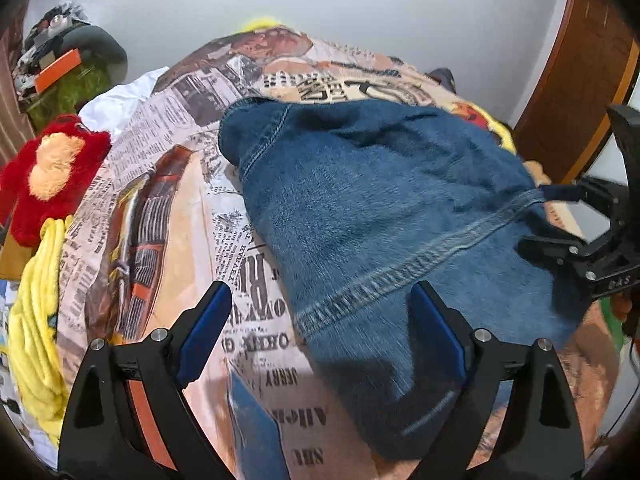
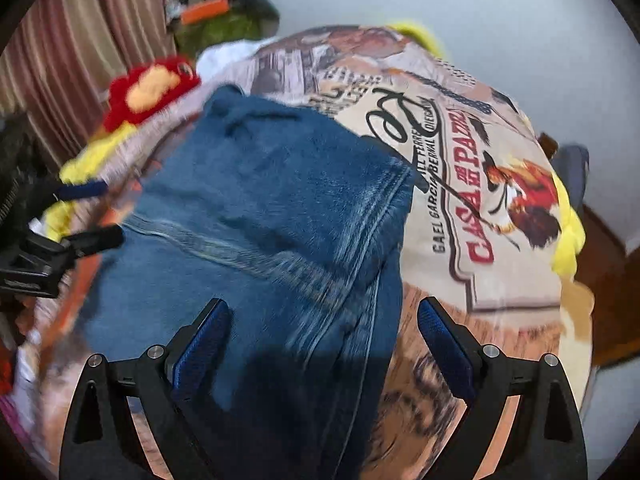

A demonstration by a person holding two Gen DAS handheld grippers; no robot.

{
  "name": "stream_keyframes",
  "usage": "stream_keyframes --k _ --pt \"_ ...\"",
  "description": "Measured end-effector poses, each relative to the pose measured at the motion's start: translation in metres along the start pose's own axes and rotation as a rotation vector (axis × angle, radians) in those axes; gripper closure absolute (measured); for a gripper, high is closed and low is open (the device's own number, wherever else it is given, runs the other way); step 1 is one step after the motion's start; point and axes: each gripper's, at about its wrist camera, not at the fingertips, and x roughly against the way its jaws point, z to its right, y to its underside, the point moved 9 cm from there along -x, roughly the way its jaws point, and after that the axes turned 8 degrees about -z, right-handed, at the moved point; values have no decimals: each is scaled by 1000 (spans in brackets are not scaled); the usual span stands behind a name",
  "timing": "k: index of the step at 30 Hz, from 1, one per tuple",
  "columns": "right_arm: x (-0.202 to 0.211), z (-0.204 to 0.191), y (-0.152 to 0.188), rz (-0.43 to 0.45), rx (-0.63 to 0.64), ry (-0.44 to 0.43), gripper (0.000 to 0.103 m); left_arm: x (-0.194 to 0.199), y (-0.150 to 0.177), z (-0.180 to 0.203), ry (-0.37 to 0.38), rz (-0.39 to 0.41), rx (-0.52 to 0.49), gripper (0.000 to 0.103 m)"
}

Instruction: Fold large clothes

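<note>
Blue denim jeans (image 1: 360,208) lie folded over on a bed cover printed with newspaper and poster art (image 1: 168,200). My left gripper (image 1: 322,328) hovers open over the near left edge of the jeans, with nothing between its blue pads. At the right edge of the left wrist view, the right gripper (image 1: 548,218) is open beside the jeans' seam. In the right wrist view the jeans (image 2: 260,208) fill the middle. My right gripper (image 2: 324,344) stands open above them, empty. The left gripper (image 2: 92,214) shows at the far left, blurred and open.
A red plush toy (image 1: 48,176) and a yellow fleece blanket (image 1: 36,320) lie at the bed's left side, with white cloth (image 1: 120,100) and a green plush heap (image 1: 76,80) behind. A wooden panel (image 1: 572,80) stands at the right. Striped curtains (image 2: 80,60) hang left.
</note>
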Motion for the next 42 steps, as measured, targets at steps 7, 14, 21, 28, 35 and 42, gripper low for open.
stream_keyframes --k 7,14,21,28,35,42 --pt "-12 42 -26 17 -125 -133 7 -21 -24 -11 -78 41 -3 3" --pt "-15 51 -35 6 -148 -176 7 -38 -51 -31 -43 28 50 2" --pt "3 59 -19 13 -159 -159 7 -15 -46 -75 -170 38 101 3" --pt "34 46 -20 69 -152 -197 6 11 -28 -73 77 24 204 3" --pt "-18 37 -7 -88 -251 -340 6 -13 -5 -20 423 -124 304 3" --pt "-61 27 0 -188 -329 -504 6 -59 0 5 453 -234 333 3"
